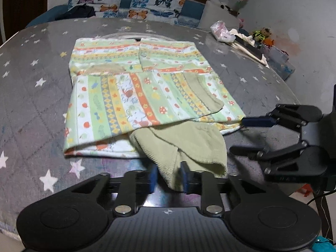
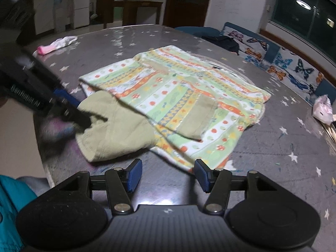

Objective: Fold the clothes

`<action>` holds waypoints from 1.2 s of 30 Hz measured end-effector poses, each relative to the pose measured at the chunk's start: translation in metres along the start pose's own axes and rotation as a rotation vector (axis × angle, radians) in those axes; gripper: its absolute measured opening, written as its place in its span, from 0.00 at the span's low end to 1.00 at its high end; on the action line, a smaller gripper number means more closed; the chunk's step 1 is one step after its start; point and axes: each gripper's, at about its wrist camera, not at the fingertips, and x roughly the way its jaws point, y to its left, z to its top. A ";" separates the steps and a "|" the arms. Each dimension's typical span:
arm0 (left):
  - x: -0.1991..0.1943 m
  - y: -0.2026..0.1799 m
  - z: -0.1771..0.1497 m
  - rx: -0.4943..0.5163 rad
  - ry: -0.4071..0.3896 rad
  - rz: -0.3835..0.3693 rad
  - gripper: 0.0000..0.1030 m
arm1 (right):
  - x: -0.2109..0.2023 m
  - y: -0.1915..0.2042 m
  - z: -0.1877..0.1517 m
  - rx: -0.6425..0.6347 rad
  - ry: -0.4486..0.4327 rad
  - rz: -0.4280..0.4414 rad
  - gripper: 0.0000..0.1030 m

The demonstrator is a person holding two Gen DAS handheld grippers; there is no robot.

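Left wrist view: patterned garment [image 1: 147, 88] laid part-folded on the star-print table [image 1: 31, 88]; its olive waistband [image 1: 180, 147] is pinched by the left gripper [image 1: 168, 179]. A thin bite is held, so slipping is risked.

Right wrist view: right gripper [image 2: 166, 175] is held wide apart, empty, at the garment's near corner. The left gripper's grip is blurred, probably closed.
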 end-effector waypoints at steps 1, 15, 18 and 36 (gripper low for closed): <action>-0.002 0.000 0.003 0.001 -0.011 -0.007 0.13 | 0.000 0.003 -0.001 -0.014 -0.002 0.002 0.55; -0.009 0.011 0.056 -0.003 -0.099 -0.080 0.12 | 0.012 0.019 0.025 -0.067 -0.084 0.054 0.54; -0.011 0.014 0.054 0.016 -0.101 -0.075 0.13 | 0.016 0.014 0.040 -0.016 -0.092 0.087 0.31; -0.010 0.018 0.017 0.406 -0.221 0.139 0.58 | 0.012 -0.027 0.084 0.145 -0.141 0.109 0.12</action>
